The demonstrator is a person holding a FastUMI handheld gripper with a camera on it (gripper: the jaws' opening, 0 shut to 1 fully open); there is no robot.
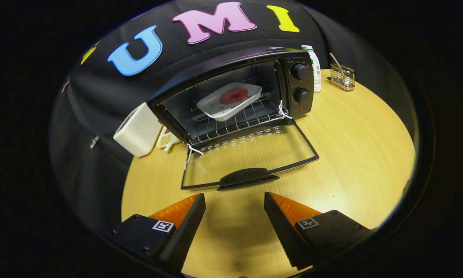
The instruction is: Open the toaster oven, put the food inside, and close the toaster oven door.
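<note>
On the table (pixel 351 146), the oven (pixel 231 92) is the landmark: black body, standing near the table's far edge against the booth wall. Door (pixel 251 154) is fully dropped, lying flat on the tabletop in front of the oven mouth, glass pane facing up, dark handle (pixel 247 178) at its near edge. Two knobs (pixel 301 83) sit stacked on the oven's right-hand panel, with a small red dot below them.

Left of the oven: a white box (pixel 138 129) leaning at an angle, touching or nearly touching the oven's side, can't tell which. Something small and pale lies between that box and the oven's front corner; can't make out what it is.

Inside the oven: white tray (pixel 229 101) on the wire rack (pixel 239 119), tilted a bit, with the food (pixel 234 95), a round red piece, in its middle.

Right of the oven: white bottle (pixel 315 69) just beside the panel; further right, a wire holder (pixel 342 76) with a stick in it.

White string loops hang at both door hinges.

Gripper (pixel 234 202) sits just short of the door handle, fingers wide apart, gripping nothing, bare tabletop between them.
</note>
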